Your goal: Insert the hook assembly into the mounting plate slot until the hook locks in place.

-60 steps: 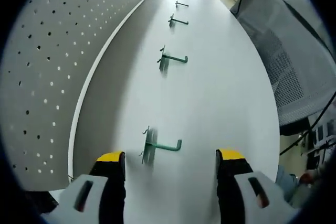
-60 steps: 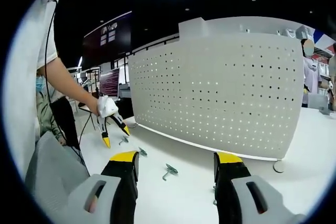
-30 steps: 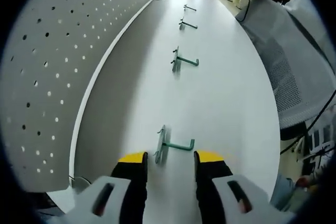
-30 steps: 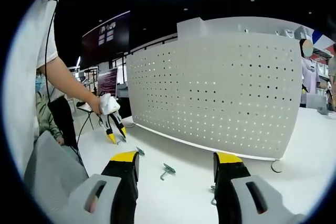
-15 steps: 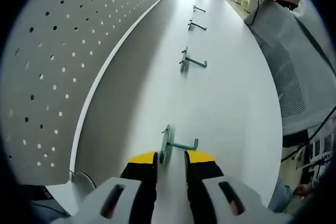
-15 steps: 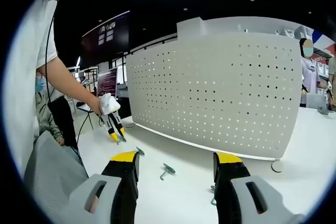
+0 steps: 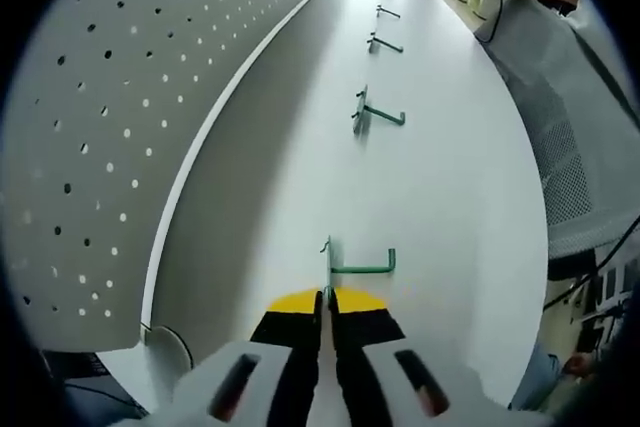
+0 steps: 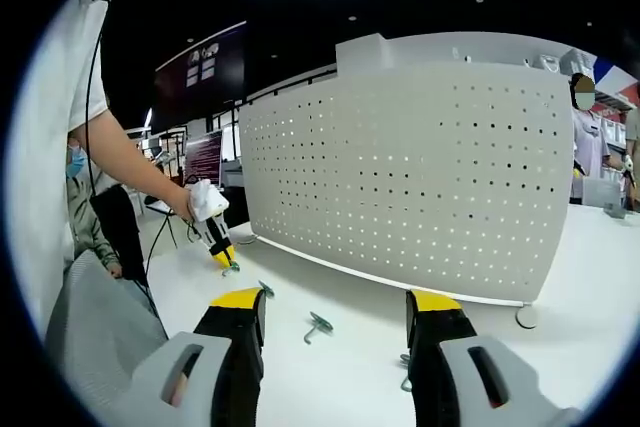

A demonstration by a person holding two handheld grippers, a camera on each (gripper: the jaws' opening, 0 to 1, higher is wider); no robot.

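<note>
Gripping the nearest hook by its flat back plate, the left gripper has its yellow-tipped jaws pressed together, with the plate's thin edge rising straight out from between them. The hook's green arm sticks out sideways just past the tips and ends in a small upturned bend. It sits low over the white table, though whether it touches the surface cannot be told. Three more hooks lie in a row farther along the table, well apart from each other. The pegboard stands along the table's left side in the left gripper view, near the held hook but apart from it.

In the right gripper view, the right gripper is wide open, holding nothing, hovering above the table with a hook lying between and beyond its tips. The pegboard faces this camera. The left gripper appears small at the left, under a person's hand, its tips at a hook too small to make out. Another hook near the right jaw is partly hidden by it.
</note>
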